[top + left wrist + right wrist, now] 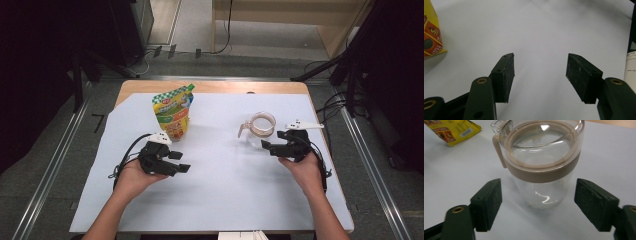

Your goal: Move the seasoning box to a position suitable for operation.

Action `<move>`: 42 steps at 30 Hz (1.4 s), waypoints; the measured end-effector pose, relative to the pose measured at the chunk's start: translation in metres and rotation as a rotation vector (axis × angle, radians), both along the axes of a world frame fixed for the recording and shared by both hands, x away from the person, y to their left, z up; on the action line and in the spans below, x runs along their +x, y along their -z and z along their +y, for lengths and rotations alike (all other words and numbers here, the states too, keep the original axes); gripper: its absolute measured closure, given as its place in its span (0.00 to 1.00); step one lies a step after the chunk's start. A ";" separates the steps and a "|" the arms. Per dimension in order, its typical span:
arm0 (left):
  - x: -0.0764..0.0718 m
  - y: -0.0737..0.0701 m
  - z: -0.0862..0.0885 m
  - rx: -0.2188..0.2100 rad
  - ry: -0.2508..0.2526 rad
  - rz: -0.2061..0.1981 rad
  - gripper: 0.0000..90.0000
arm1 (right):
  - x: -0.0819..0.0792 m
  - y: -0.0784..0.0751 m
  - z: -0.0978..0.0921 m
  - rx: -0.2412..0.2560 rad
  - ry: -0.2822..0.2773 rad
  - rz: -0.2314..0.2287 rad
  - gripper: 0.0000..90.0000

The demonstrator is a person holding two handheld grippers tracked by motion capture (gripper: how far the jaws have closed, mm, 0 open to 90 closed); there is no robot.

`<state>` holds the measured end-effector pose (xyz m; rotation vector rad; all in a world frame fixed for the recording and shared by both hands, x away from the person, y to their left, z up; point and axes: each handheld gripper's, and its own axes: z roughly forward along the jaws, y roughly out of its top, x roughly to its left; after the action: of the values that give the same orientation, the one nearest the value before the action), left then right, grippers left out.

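Clear glass jar (541, 167) with beige lid stands just ahead of your right gripper (537, 205), jaws spread, not touching. Left gripper (540, 75) spread over bare sheet; pouch (431, 32) off-left. Nothing grasped yet.

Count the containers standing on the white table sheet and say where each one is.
2. A pouch stands at the left, just beyond the left gripper. A clear jar stands at the right, just ahead of the right gripper.
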<state>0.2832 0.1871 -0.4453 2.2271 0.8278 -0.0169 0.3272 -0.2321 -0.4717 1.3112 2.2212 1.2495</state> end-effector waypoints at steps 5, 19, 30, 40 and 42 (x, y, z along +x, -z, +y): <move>-0.001 0.000 0.001 -0.002 -0.005 -0.003 0.45 | 0.005 0.005 0.004 -0.017 0.006 -0.006 0.18; -0.006 0.000 0.010 0.000 -0.039 -0.002 0.44 | 0.021 0.020 0.022 -0.008 0.061 -0.027 0.15; -0.009 -0.001 0.020 -0.003 -0.070 0.001 0.44 | 0.031 0.033 0.034 -0.023 0.073 -0.112 0.11; -0.009 0.001 0.017 0.000 -0.059 0.006 0.44 | 0.034 0.038 0.038 -0.009 0.085 -0.158 0.12; -0.008 0.001 0.016 0.001 -0.057 0.008 0.44 | 0.033 0.038 0.039 -0.014 0.091 -0.161 0.12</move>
<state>0.2749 0.2035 -0.4459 2.2046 0.8957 0.0013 0.3607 -0.1933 -0.5096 1.2446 2.0340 1.2568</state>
